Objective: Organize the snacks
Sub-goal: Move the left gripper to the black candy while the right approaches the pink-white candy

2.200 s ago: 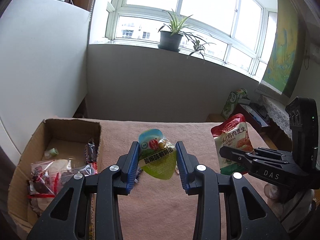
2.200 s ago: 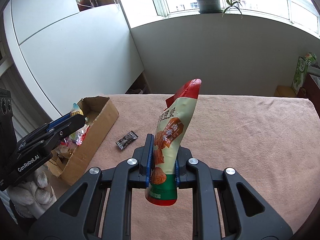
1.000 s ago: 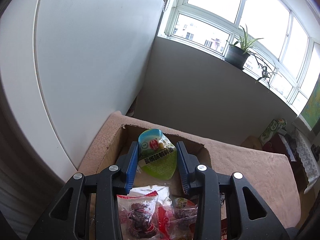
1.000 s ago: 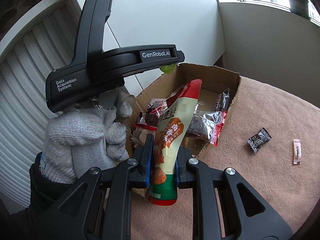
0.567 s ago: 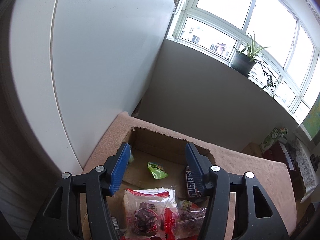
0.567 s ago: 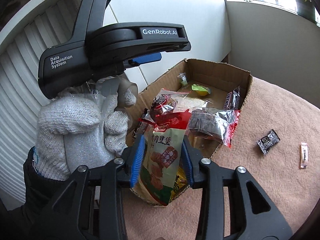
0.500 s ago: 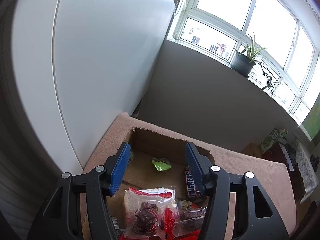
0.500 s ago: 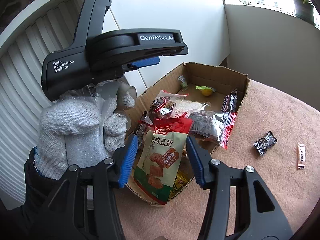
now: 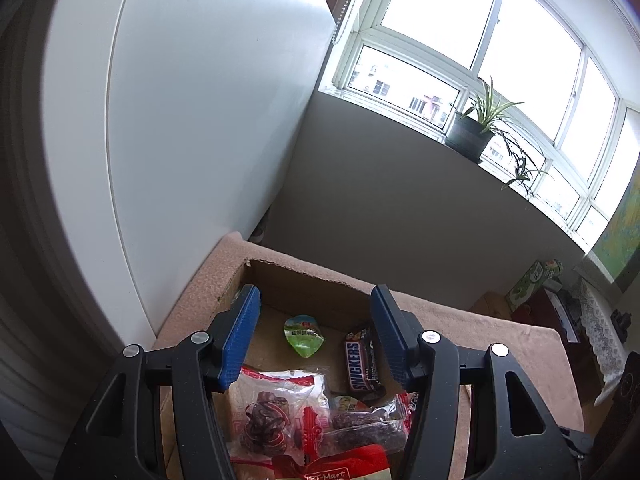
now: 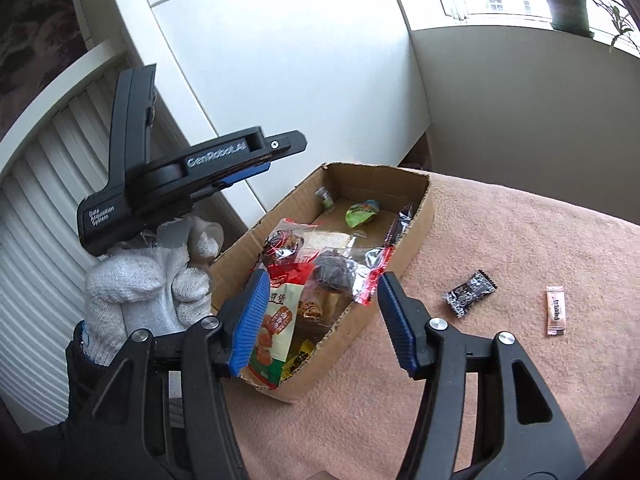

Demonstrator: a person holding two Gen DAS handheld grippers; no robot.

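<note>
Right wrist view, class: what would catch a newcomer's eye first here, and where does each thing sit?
The cardboard box crammed with snack packets stands on the pink cloth, mid-frame. Just in front of it the right gripper is opening its blue-padded jaws, empty, above the red and green pouch in the box's near end. Two loose sweets lie outside on the cloth: a black one and a pink one.

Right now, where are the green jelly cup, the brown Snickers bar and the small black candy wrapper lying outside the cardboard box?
green jelly cup (image 9: 304,335): left wrist view, on its printed lid.
brown Snickers bar (image 9: 357,366): left wrist view, on the white lettering.
small black candy wrapper (image 10: 469,293): right wrist view, on the wrapper's middle.
</note>
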